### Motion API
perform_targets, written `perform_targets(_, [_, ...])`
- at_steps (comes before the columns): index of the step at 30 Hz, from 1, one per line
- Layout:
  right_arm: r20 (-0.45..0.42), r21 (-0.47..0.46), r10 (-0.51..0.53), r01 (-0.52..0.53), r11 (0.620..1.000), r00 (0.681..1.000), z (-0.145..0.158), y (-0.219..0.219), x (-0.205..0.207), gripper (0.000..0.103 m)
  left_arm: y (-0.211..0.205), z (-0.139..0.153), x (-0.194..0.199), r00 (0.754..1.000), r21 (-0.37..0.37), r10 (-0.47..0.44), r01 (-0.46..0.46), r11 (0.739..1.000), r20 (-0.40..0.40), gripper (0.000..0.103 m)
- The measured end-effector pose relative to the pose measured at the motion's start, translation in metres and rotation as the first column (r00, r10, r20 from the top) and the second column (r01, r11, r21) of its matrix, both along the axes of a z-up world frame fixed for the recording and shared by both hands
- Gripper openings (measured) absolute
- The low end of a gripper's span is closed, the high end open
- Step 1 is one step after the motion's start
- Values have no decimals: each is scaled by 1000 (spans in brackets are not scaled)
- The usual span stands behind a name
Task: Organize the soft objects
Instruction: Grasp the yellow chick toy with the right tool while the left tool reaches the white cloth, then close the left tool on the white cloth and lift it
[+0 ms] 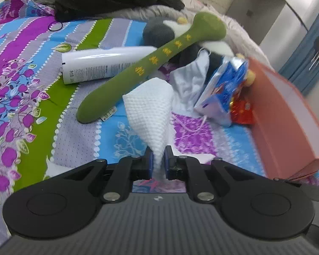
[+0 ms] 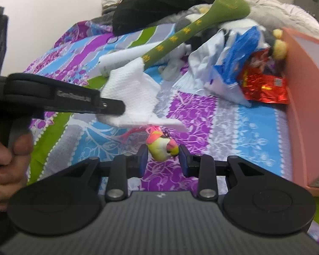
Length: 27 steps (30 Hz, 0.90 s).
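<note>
My left tongs (image 1: 158, 159) pinch a white waffle-textured cloth (image 1: 151, 110), fanning out ahead; my right tongs (image 2: 162, 159) sit narrow around a small yellow-green plush bird (image 2: 162, 148).

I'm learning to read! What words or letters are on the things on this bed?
Green plush stick: yellow characters along it, too blurred to read.
Its small tag: print too small.
White bottle: fine print, unreadable.
Left gripper's arm: embossed lettering, blurred.
Blue packet and red wrapper: nothing legible.
</note>
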State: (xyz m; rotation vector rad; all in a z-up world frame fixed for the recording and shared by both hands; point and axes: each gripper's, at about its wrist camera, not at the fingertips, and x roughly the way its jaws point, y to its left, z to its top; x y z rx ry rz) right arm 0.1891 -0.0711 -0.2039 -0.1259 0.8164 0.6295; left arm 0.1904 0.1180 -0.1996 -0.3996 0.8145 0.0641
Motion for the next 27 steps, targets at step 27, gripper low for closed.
perform_targets(27, [130, 83, -166, 156, 984, 977, 67, -68, -57, 34, -32, 79, -74, 997, -29, 23, -21, 999, 68, 11])
